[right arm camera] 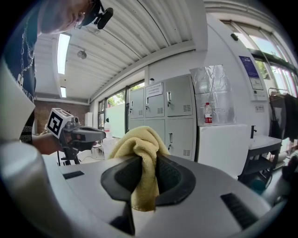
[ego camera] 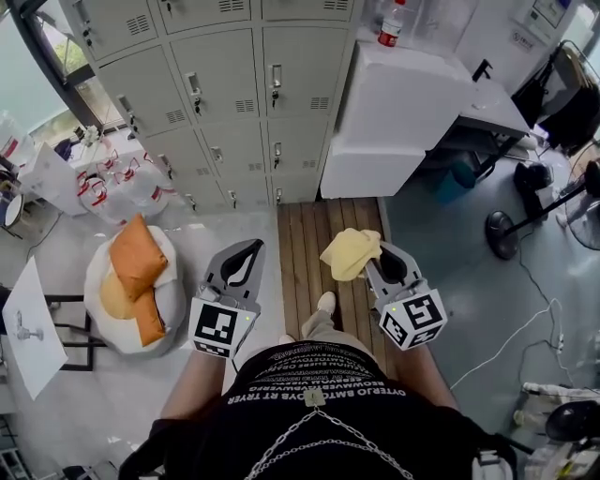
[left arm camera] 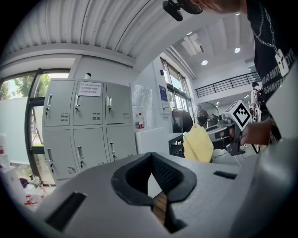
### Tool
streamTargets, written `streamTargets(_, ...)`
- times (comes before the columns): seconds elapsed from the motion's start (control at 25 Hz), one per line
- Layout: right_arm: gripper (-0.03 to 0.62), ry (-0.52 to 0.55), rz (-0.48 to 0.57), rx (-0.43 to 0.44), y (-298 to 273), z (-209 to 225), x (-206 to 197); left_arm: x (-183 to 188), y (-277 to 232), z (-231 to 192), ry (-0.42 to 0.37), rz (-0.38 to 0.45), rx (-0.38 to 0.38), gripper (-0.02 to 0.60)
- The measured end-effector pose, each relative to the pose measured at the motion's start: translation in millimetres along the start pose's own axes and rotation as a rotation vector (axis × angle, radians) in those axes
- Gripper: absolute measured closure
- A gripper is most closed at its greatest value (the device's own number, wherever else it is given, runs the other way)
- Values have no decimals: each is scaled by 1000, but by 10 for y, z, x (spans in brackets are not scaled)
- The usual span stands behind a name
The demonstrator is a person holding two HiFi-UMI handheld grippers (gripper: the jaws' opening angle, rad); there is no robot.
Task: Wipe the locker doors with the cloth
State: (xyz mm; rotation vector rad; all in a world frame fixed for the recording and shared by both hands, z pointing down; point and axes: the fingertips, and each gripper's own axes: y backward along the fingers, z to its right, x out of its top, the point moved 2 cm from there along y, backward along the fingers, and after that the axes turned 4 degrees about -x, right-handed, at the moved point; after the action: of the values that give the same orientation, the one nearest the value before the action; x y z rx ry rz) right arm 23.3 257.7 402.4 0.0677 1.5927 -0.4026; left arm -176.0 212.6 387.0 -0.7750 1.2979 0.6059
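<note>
Yellow cloth (ego camera: 350, 251) pinched in right gripper (right arm camera: 145, 179), well short of the lockers (ego camera: 234, 84); left gripper (ego camera: 251, 249) closed, empty. Risk: cloth's bunched w/ thin pinch, so drag on a door could pull it out.

Right of the lockers (ego camera: 216, 84) stands a cabinet (ego camera: 398, 112) (bottle (ego camera: 391, 23) on top). Before them lie planks (ego camera: 305, 244), with the cloth (ego camera: 349, 251) in the right gripper (ego camera: 380, 265) above. Before-left sit cushions (ego camera: 139, 281).

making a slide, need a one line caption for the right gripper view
Right claw shut on the yellow cloth, grey lockers ahead, left claw off to the side.
</note>
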Motion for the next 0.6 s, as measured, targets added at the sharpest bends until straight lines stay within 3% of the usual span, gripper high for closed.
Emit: streamTargets(0.6, 530, -7, -30, -10, -212, 501, -51, -2, -609, -72, 24, 5, 2, 577)
